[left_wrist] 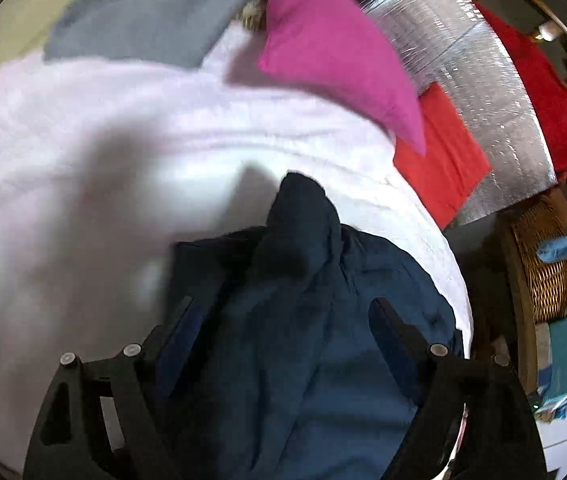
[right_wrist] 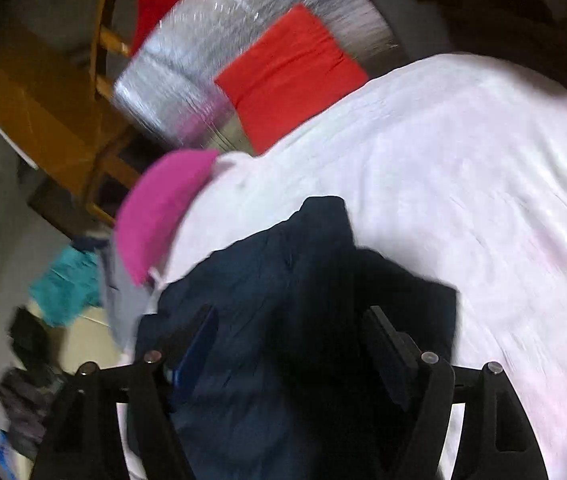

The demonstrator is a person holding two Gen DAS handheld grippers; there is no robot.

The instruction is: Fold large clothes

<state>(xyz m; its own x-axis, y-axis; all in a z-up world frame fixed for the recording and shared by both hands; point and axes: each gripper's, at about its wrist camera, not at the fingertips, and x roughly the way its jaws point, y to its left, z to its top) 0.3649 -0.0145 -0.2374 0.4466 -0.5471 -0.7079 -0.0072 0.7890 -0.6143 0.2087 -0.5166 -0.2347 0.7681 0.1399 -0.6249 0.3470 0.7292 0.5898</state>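
Though blurred, seemingly white bedding (right_wrist: 463, 184).

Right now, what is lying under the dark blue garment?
The white sheet shows around the dark blue garment, so the garment rests on it. The part directly beneath is covered and cannot be seen.

navy garment (left_wrist: 303, 320), white sheet (left_wrist: 63, 160), magenta cushion (left_wrist: 331, 48).

Navy garment (left_wrist: 303, 320) lying bunched on white sheet (left_wrist: 83, 152)

Dark blue cloth sitting in a rumpled heap, not flat, folds running lengthwise, one narrow end sticking up into a peak toward the middle of the sheet; seen again from the right wrist (right_wrist: 283, 300), edges blurring.
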